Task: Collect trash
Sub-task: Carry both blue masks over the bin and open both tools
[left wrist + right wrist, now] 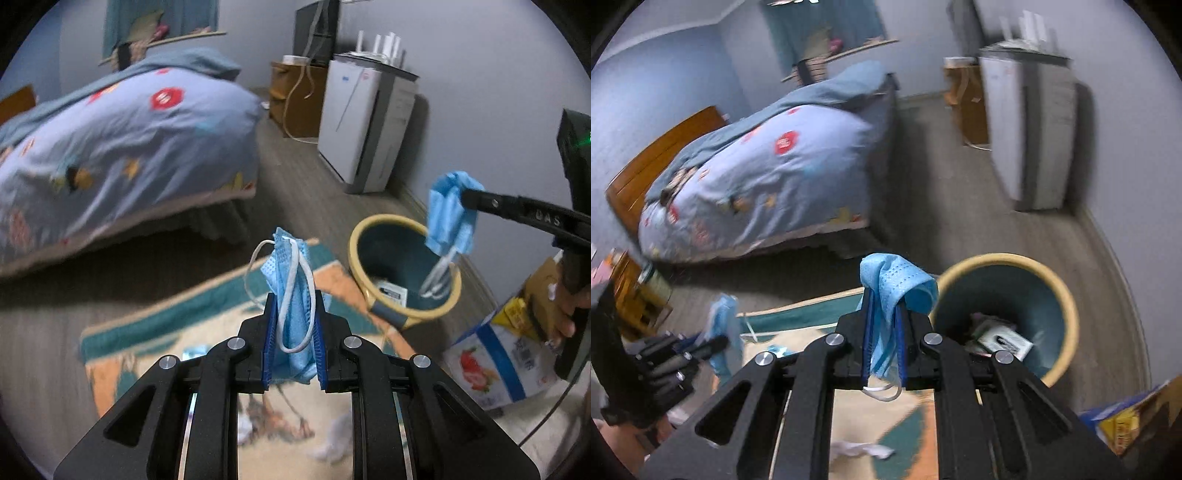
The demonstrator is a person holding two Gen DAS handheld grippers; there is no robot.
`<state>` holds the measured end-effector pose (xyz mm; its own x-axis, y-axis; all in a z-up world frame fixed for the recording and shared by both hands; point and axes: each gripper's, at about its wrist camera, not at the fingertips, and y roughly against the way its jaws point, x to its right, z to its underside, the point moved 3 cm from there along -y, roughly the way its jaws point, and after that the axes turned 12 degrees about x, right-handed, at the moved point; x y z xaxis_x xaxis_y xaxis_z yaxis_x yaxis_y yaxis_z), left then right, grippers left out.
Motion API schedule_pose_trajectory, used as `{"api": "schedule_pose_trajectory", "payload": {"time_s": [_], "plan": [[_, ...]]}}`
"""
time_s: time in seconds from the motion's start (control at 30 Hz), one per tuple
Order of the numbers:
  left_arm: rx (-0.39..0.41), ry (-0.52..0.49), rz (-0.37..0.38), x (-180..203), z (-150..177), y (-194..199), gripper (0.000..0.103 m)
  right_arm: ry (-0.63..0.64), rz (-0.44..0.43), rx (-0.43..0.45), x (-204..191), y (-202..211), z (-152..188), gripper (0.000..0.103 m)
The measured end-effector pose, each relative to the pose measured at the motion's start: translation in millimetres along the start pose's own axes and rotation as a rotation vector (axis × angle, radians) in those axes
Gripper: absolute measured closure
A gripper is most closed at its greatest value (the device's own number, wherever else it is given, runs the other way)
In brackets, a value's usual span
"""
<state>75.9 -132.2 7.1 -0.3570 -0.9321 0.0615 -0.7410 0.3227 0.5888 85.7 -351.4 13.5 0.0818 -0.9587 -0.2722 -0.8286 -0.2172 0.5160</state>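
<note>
My left gripper (294, 306) is shut on a blue face mask (295, 332) with white ear loops, held above the rug. My right gripper (884, 314) is shut on a second blue face mask (897, 284). In the left wrist view the right gripper (467, 197) holds that mask (448, 218) over the rim of the trash bin (360, 236), its loops dangling into the opening. The bin is dark teal inside with a cream rim (1071, 317) and holds some packaging (1001, 339). The left gripper also shows at the far left of the right wrist view (718, 343).
A bed with a blue patterned duvet (110, 140) stands to the left. A white appliance (364, 122) stands against the far wall. A patterned rug (155, 332) carries white crumpled tissue (860, 450). A printed carton (498, 354) lies right of the bin.
</note>
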Motion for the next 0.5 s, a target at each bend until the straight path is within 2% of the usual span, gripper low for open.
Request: {"api": "schedule_pose_trajectory", "payload": {"time_s": [0.07, 0.13, 0.23, 0.3, 0.5], "plan": [[0.011, -0.048, -0.005, 10.5, -7.4, -14.8, 0.084, -0.029, 0.033, -0.014, 25.1, -9.5, 2.4, 0.093], [0.015, -0.041, 0.023, 22.7, -5.9, -33.1, 0.084, -0.051, 0.060, -0.035, 47.2, -21.3, 7.1, 0.093], [-0.060, -0.048, 0.080, 43.8, 9.8, -66.1, 0.084, -0.084, 0.116, -0.078, 79.9, -41.7, 13.5, 0.093], [-0.076, -0.079, 0.107, 58.9, 15.4, -81.9, 0.084, -0.097, 0.150, -0.107, 97.0, -53.7, 23.6, 0.093], [-0.134, -0.052, 0.182, 86.5, 28.4, -125.7, 0.084, -0.094, 0.225, -0.170, 133.7, -77.6, 43.9, 0.093]]}}
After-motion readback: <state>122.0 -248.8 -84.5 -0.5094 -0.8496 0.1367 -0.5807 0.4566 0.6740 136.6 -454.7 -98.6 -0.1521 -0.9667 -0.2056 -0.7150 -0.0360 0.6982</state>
